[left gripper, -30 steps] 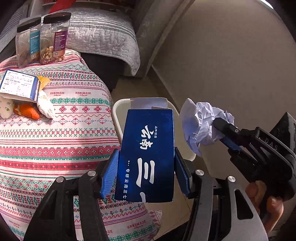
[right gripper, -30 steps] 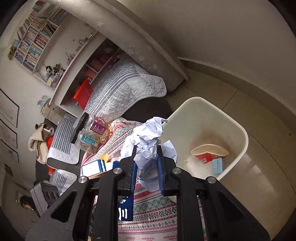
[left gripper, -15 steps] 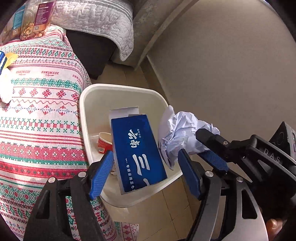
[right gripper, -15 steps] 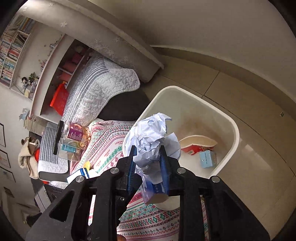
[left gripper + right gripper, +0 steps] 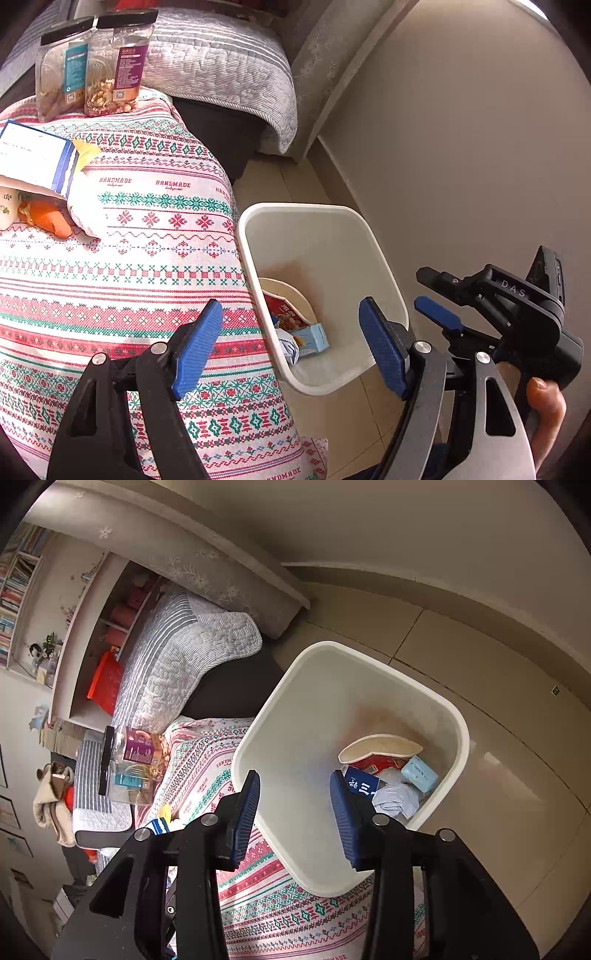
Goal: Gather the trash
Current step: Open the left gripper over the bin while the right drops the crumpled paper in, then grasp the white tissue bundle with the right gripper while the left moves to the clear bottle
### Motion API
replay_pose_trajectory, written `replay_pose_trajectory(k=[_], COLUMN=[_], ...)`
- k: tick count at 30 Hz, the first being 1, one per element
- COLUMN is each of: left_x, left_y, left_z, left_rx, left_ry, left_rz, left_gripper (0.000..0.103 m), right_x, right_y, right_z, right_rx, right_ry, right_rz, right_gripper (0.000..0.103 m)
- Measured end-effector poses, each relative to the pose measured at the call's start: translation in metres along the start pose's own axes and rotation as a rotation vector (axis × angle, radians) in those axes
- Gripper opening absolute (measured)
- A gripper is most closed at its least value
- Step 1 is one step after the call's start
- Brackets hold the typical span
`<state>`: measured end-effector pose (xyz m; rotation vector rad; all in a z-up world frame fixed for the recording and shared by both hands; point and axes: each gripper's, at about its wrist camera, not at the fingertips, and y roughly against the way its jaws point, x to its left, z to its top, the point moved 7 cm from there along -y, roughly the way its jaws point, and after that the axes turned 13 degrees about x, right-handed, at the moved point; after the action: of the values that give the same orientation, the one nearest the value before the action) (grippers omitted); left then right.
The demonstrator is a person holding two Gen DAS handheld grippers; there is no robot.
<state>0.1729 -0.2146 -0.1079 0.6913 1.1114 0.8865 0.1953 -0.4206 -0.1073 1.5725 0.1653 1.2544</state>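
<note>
Left gripper (image 5: pixel 290 341) spread wide, nothing between fingers, poised over rim of white bin (image 5: pixel 373 247). Right gripper (image 5: pixel 293 814) opening, gap empty, aimed down into bin (image 5: pixel 463 746). Inside bin – crumpled paper (image 5: pixel 397 797), blue box (image 5: pixel 360 784), pale blue packet (image 5: pixel 419 773), squashed red cup (image 5: pixel 380 751), all heaped at bottom. Bin on tiled floor, pressed against patterned cloth (image 5: pixel 147 258). On cloth – two jars (image 5: pixel 92 62), white-blue carton (image 5: pixel 33 158), orange scrap (image 5: pixel 50 218) beneath it.
</note>
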Motion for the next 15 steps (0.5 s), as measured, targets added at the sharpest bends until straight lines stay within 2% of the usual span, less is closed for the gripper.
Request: replay_pose_trajectory(k=[7,11,15], left_x=[0.033,0.057,0.097], left_y=[0.029,0.055,0.087], left_z=[0.003,0.001,0.009], left_rx=[-0.009,-0.026,-0.047], left_ry=[-0.009,0.000,0.037], left_rz=[0.077,0.124,0.214], left_gripper=[0.074,0.074,0.074], right_x=[-0.003,-0.001,0.005], right_y=[0.002,0.002,0.000], right_z=[0.001,0.001,0.000], right_rx=[-0.018,-0.027,-0.035], right_ry=[-0.019,-0.013,0.018], right_rz=[-0.012,-0.033,-0.073], right_gripper=[0.042,0.047,0.056])
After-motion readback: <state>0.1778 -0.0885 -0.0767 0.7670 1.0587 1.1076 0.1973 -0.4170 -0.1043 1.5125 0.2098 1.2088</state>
